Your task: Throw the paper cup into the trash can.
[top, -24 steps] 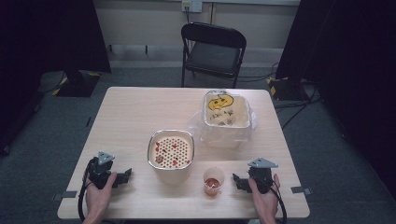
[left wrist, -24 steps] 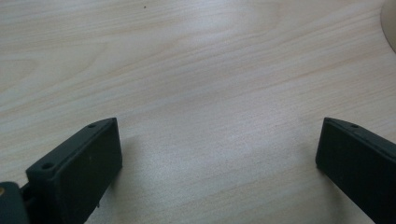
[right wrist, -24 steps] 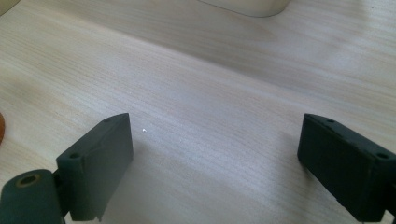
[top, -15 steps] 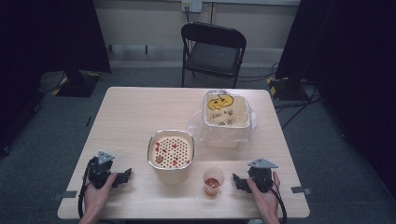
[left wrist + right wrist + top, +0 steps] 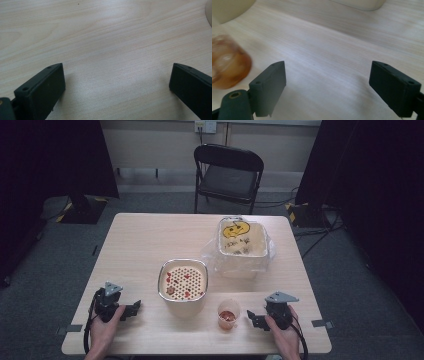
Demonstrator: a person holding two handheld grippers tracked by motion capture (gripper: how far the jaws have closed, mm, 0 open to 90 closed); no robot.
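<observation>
A cream bowl (image 5: 183, 282) with a perforated insert and red bits in it stands at the table's front middle. To its right sits a small clear cup (image 5: 228, 314) with orange-red contents, blurred at the left in the right gripper view (image 5: 227, 66). My left gripper (image 5: 131, 309) rests at the front left, held by a hand, its jaws wide apart over bare wood (image 5: 115, 82). My right gripper (image 5: 253, 318) rests at the front right, just right of the cup, its jaws also wide apart (image 5: 327, 85) with nothing between them.
A cream bin (image 5: 242, 240) lined with a clear plastic bag, with a yellow shape inside, stands at the back right of the wooden table (image 5: 145, 245). A black folding chair (image 5: 227, 172) stands beyond the far edge. Cables lie on the grey floor.
Both grippers have stayed in place; the left hand has shifted very slightly. The bowl, cup and bin have not moved.
</observation>
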